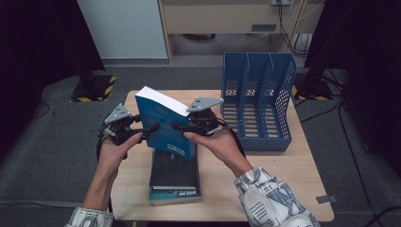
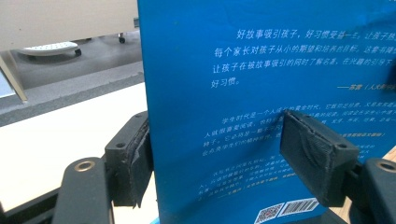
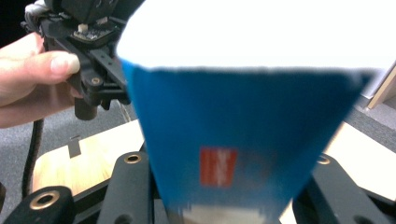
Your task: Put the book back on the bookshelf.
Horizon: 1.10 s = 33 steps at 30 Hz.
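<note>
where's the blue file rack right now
In the high view the blue file rack stands upright at the table's far right corner, just beyond the right tool and the raised blue book.

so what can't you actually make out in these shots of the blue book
- Blue book: the right gripper view has it too close and blurred, so the red label on its spine is unreadable.
- Right gripper: in the high view its fingers are hidden at the book's edge, and its own view blurs the contact, so the grip is unsure.
- Stacked books: in the high view their titles are too small, and the held book covers their far end.
- Blue file rack: slot contents partly hidden by dividers.
</note>
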### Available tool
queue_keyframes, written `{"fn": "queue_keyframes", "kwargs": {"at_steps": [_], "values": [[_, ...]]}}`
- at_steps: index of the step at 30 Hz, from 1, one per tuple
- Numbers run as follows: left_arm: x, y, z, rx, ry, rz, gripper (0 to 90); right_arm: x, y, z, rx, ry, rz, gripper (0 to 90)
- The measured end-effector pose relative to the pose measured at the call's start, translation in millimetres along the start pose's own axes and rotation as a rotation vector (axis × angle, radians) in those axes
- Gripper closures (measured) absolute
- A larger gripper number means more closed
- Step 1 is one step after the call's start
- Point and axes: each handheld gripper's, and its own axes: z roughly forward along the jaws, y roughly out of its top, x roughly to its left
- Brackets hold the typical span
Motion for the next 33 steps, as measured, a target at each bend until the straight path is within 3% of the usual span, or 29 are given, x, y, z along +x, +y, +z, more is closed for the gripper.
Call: {"fn": "queue_keyframes", "kwargs": {"at_steps": [22,26,29,33], "values": [[-4.1,-0.2,1.3,0.002,0.022,0.003,25.1,-3.7,5.3,12.0,-0.035,-0.001,0.031,58.9],[-4.3,-2.6,1.2,-0.016,0.025,-0.032,24.7,-7.4,6.2,12.3,-0.032,0.006,0.04,60.4],[-5.1,-9.5,-2.6,-0.014,0.066,-0.04,22.1,-10.4,7.7,12.8,-0.024,0.012,0.046,60.9],[-1.8,-30.7,-8.5,0.018,0.142,-0.072,15.0,-19.0,9.7,15.0,-0.021,-0.001,0.11,61.2]]}}
